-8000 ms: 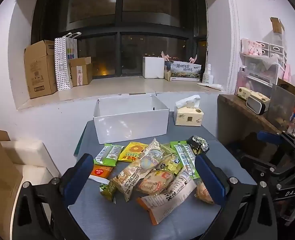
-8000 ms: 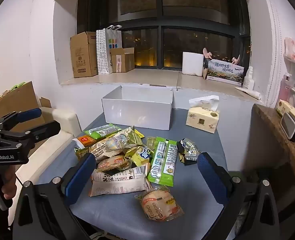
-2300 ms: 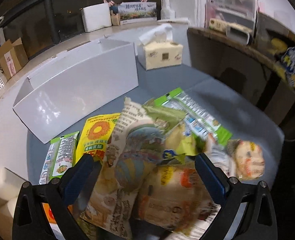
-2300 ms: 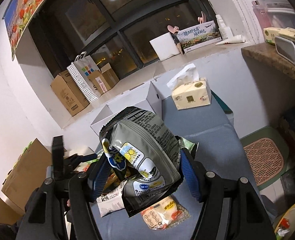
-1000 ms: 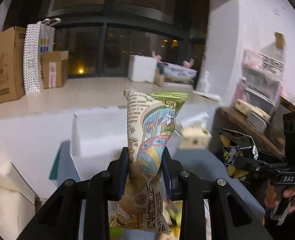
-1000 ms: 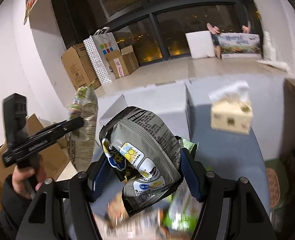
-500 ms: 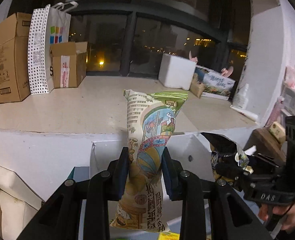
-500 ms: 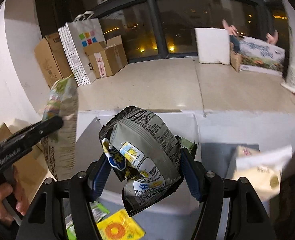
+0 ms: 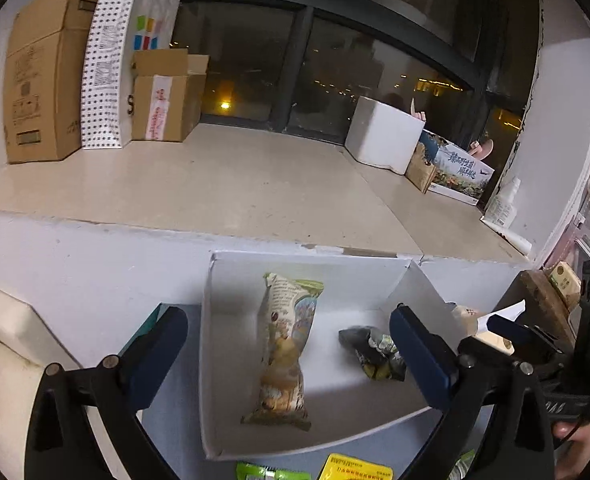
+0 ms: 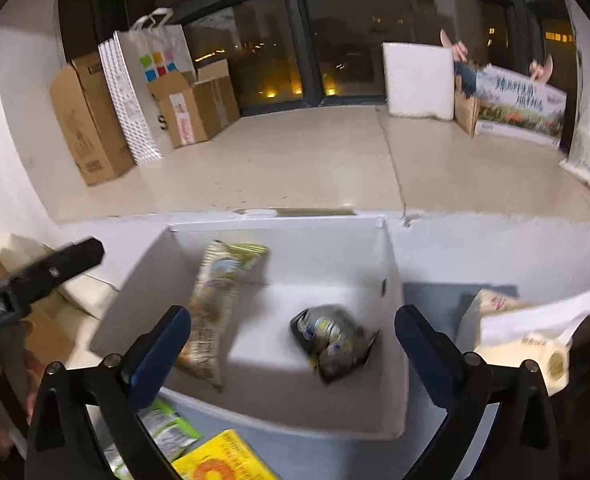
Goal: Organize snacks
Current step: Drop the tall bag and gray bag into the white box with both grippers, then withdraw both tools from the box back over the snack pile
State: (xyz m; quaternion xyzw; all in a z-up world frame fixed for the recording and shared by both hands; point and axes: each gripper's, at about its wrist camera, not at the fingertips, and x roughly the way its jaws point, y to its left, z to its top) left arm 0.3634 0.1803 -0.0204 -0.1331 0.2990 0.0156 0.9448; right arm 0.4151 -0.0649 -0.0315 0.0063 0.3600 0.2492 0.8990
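Inside white box [image 9: 231, 446]: tall illustrated packet [image 9: 285, 354], crumpled grey packet [image 10: 333, 338] | both hand-held grippers just released, empty

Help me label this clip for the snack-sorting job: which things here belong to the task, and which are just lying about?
Belongs to the job:
- white box
- long illustrated snack bag in it
- dark crumpled snack bag in it
- yellow snack packet and green snack packet outside, in front

Lying about:
- tissue box
- cardboard boxes
- dotted paper bag
- foam box
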